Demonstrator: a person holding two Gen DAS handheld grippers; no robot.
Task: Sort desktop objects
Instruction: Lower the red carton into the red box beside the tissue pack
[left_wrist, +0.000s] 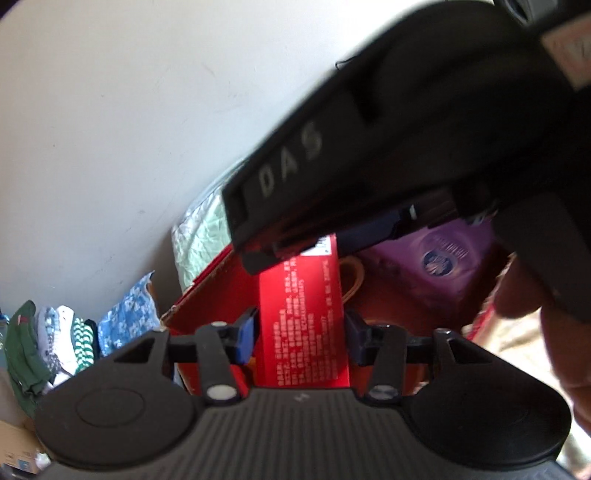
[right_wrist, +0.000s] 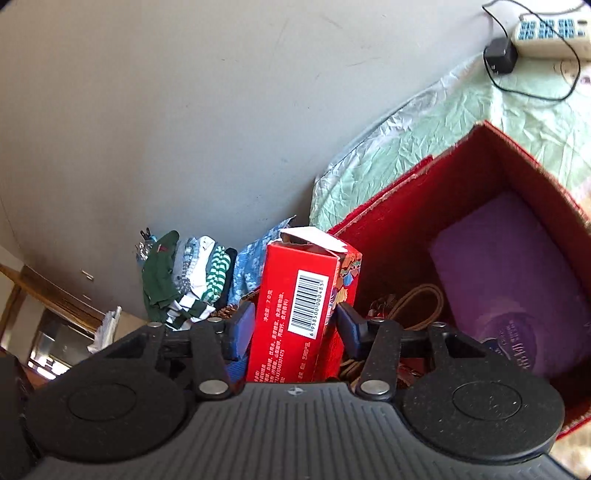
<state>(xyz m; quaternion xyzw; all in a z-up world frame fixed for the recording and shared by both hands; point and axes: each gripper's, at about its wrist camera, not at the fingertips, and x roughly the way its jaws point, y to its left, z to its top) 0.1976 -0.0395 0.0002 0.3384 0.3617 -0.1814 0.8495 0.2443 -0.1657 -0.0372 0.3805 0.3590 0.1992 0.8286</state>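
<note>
I've got the red carton (right_wrist: 303, 306) pinched btwn both grippers' fingers, left gripper (left_wrist: 301, 338) and right gripper (right_wrist: 295, 325), held over the red box (right_wrist: 491, 177). Purple pack (right_wrist: 517, 273) and a cord already inside; carton not yet dropped in, I reckon.

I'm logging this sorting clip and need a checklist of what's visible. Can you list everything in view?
Red carton: one, red with barcode, top flap torn open, between both grippers' fingers.
Red box: one, red, open, on the table.
Purple pack: one, purple, inside the red box.
Tan loop: one, tan, inside the red box beside the pack.
Table cover: one, pale green, crinkled.
Power strip: one, white, far corner.
Adapter: one, black, near the strip.
Folded clothes: a pile, green, white, blue, by the wall.
Left gripper: black, shut on the carton.
Right gripper: black, shut on the carton.
</note>
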